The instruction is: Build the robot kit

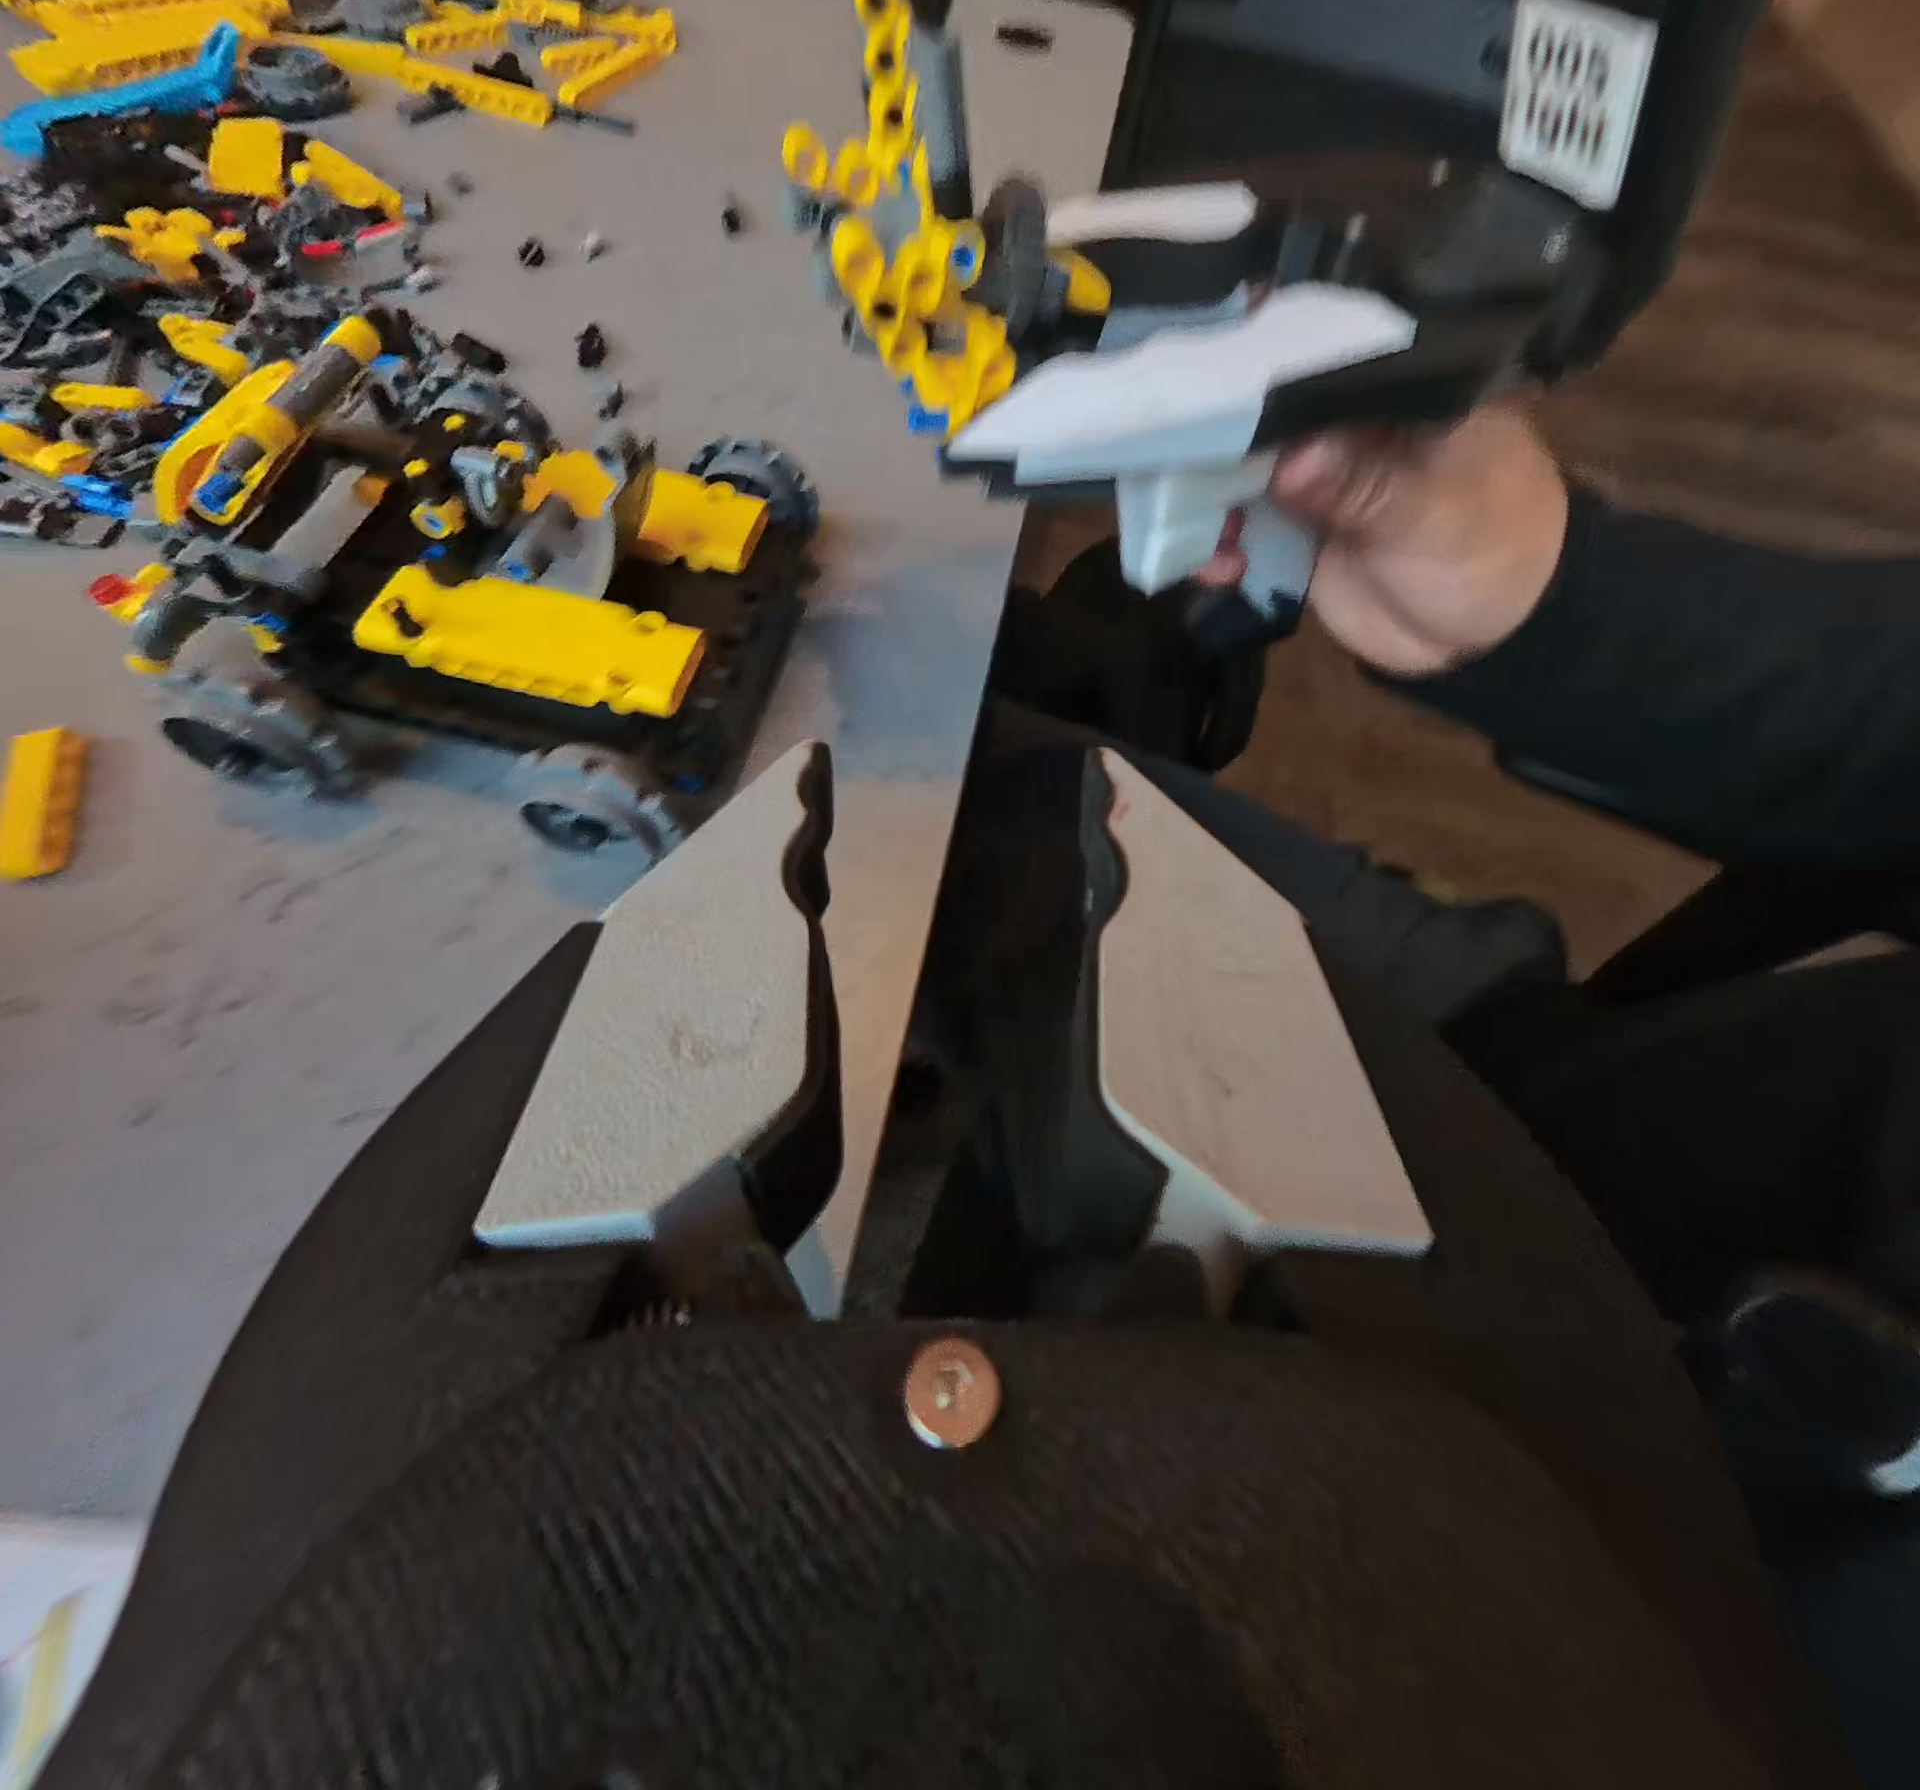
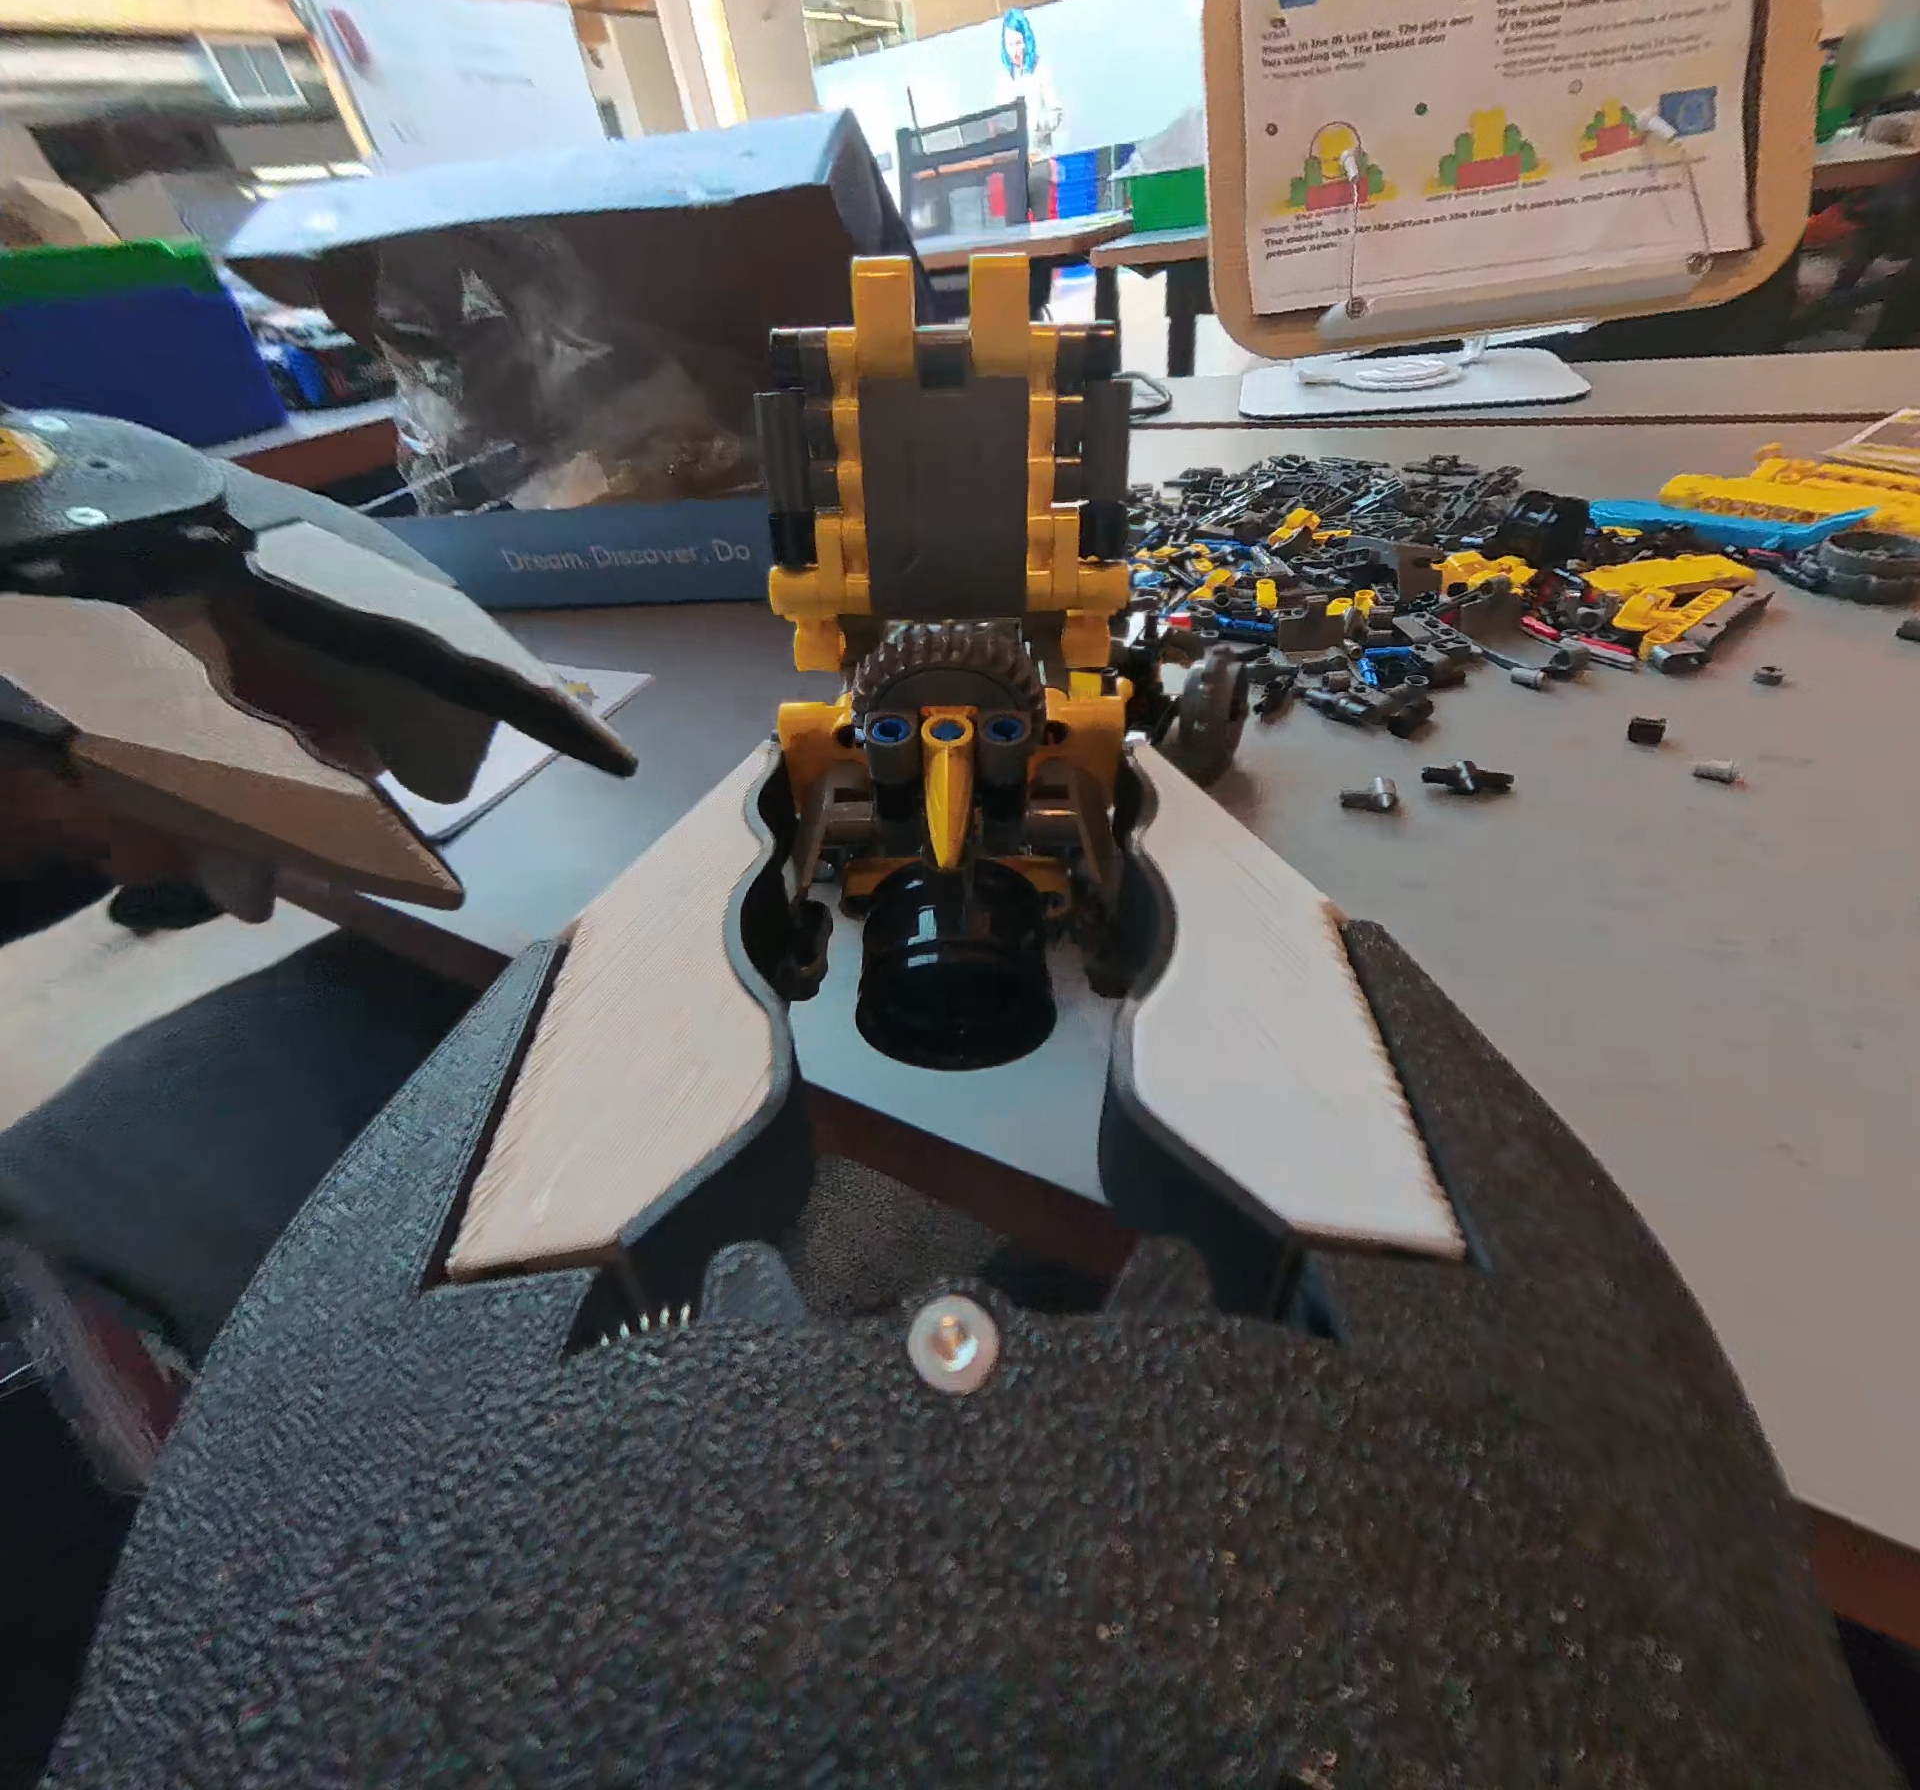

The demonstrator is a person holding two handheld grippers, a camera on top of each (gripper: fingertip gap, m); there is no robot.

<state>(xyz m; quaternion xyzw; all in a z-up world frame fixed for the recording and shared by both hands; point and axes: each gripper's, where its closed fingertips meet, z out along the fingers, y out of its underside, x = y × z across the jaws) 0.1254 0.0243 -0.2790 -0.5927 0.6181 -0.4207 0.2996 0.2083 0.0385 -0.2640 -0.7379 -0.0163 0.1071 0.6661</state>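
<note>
While blurred, left claw (image 1: 956, 805) spread, empty, right claw (image 2: 951, 774) pinching yellow model (image 2: 940, 535), base hidden.

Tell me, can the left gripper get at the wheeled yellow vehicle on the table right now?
Probably yes. The left gripper is open and empty at the table edge, and the wheeled yellow vehicle sits just ahead to its left with bare tabletop between them.

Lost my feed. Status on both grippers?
Right gripper shut on yellow brick assembly. Left gripper open, empty, over the table edge. Loose parts pile right.
</note>
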